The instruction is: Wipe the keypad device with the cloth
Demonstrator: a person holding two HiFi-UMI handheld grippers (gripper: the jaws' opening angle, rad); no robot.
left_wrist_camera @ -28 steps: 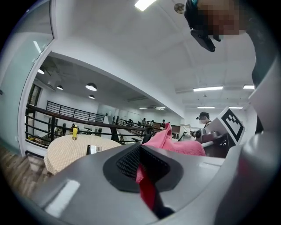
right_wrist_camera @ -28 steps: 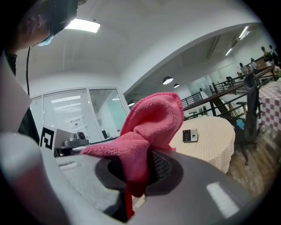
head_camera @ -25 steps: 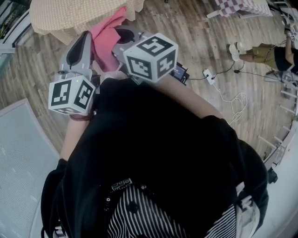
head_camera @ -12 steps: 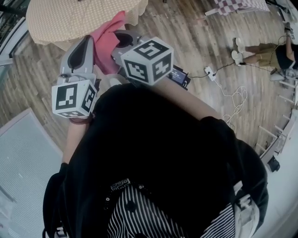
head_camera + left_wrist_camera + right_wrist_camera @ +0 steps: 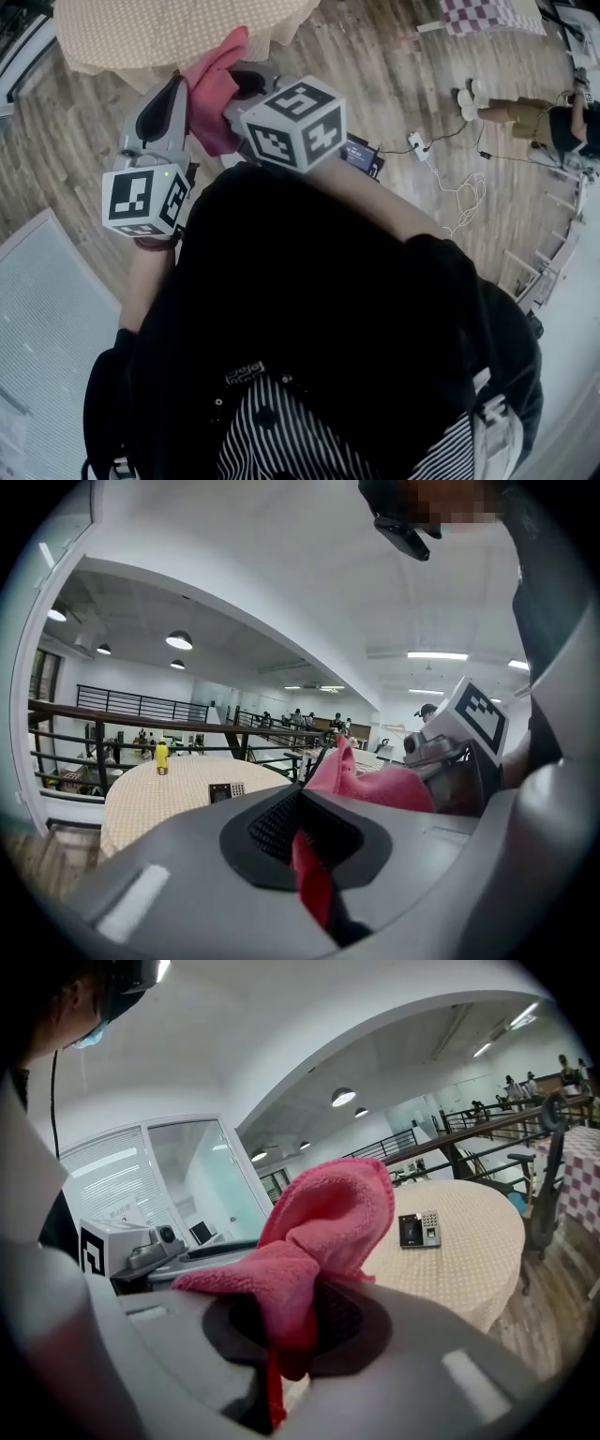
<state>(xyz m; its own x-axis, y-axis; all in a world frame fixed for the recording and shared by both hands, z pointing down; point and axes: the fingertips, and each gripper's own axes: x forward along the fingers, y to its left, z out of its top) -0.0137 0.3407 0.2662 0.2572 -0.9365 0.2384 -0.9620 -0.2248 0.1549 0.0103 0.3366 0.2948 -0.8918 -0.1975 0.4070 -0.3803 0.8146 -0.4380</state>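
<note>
Both tongs are clamped on the pink cloth (image 5: 212, 86): my left tongs (image 5: 305, 847) pinch a thin fold of it between closed jaws, while my right tongs (image 5: 286, 1327) bite a thicker bunch that stands up above them. I hold the two just beside each other in front of my chest, the cloth bridging them. Well apart from them, the keypad device (image 5: 419, 1229) lies flat on the round table (image 5: 459, 1274) with its dotted beige cover, and a yellow bottle (image 5: 161, 756) stands elsewhere on that top.
</note>
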